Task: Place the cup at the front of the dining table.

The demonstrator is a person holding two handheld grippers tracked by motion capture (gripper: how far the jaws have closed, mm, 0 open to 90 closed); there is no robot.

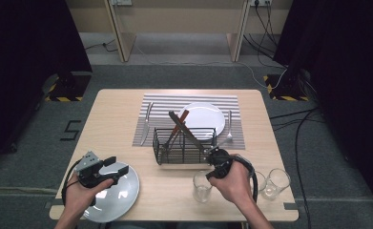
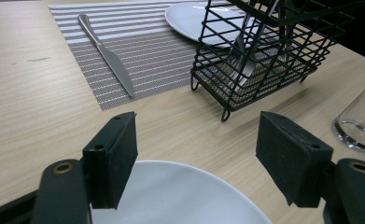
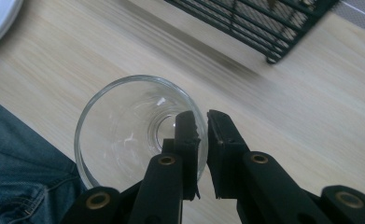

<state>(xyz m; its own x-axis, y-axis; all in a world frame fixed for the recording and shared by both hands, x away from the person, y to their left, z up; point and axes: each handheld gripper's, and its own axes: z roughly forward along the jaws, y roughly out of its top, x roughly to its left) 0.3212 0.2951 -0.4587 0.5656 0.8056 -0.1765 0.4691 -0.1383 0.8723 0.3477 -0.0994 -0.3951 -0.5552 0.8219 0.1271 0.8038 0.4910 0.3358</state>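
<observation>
Glass (image 3: 133, 135) is pinched at its rim by the right gripper (image 3: 202, 140): one jaw is set inside the wall, the other outside, nearly closed on it. The glass stands upright at the near edge of the table (image 1: 112, 119), just near of the basket (image 1: 184, 145), with its axis vertical and its mouth up. The right hand (image 1: 234, 183) is held above and right of it, wrist bent down. The left gripper (image 2: 203, 154) is held with jaws wide and empty over the grey plate (image 1: 122, 191) at near left, well apart from the glass.

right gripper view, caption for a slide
Hand-held gripper pinches the rim of a clear glass on the wooden table.
</observation>
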